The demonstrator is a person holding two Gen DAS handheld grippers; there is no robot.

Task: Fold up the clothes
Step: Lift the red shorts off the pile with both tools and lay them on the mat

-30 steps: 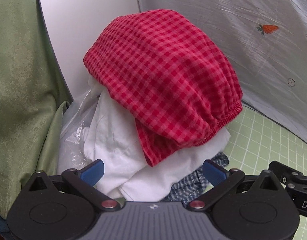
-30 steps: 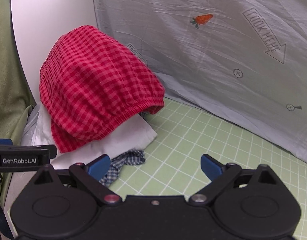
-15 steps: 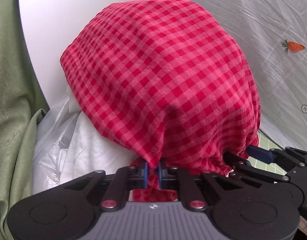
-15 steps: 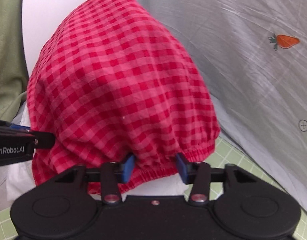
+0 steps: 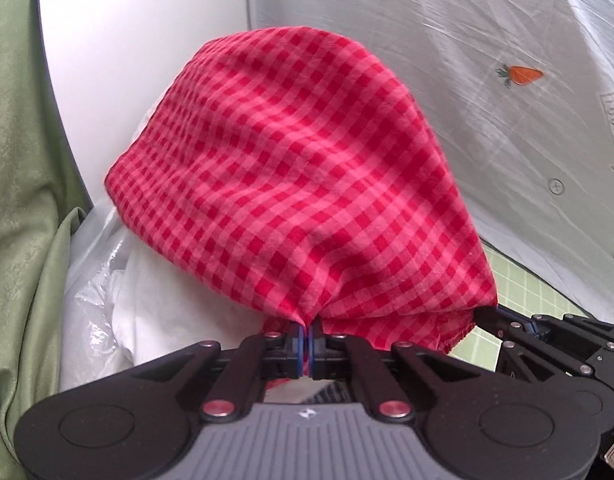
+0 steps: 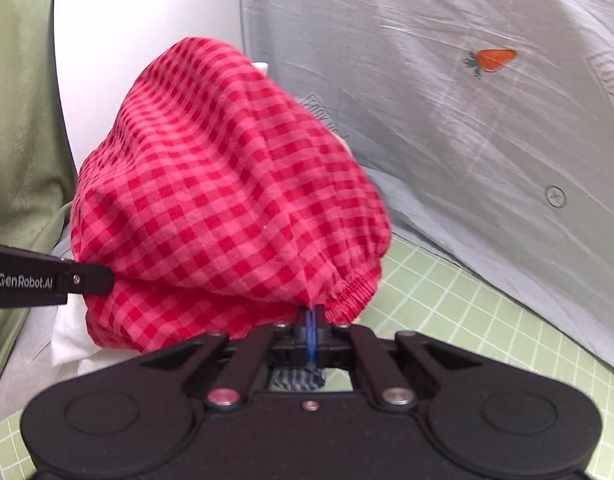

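A red checked garment [image 5: 307, 184] with an elastic waistband lies draped over a pile of clothes; it also shows in the right wrist view [image 6: 227, 208]. My left gripper [image 5: 305, 338] is shut on its near lower edge. My right gripper [image 6: 311, 330] is shut on the gathered waistband [image 6: 347, 290] further right. The cloth is pulled taut toward both grippers. The right gripper's body [image 5: 555, 344] shows at the lower right of the left wrist view, and the left gripper's finger [image 6: 47, 280] shows at the left of the right wrist view.
White clothes [image 5: 159, 320] and a clear plastic bag [image 5: 91, 312] lie under the red garment. A blue checked cloth [image 6: 297, 380] lies below the right gripper. A green gridded mat [image 6: 467, 320] covers the table. A grey sheet with a carrot print [image 6: 491, 60] hangs behind. Green fabric [image 5: 19, 200] hangs left.
Both grippers came from open and apart up to the red garment and shut on its lower edge. Since half a second ago they have pulled it toward me, stretching the cloth.
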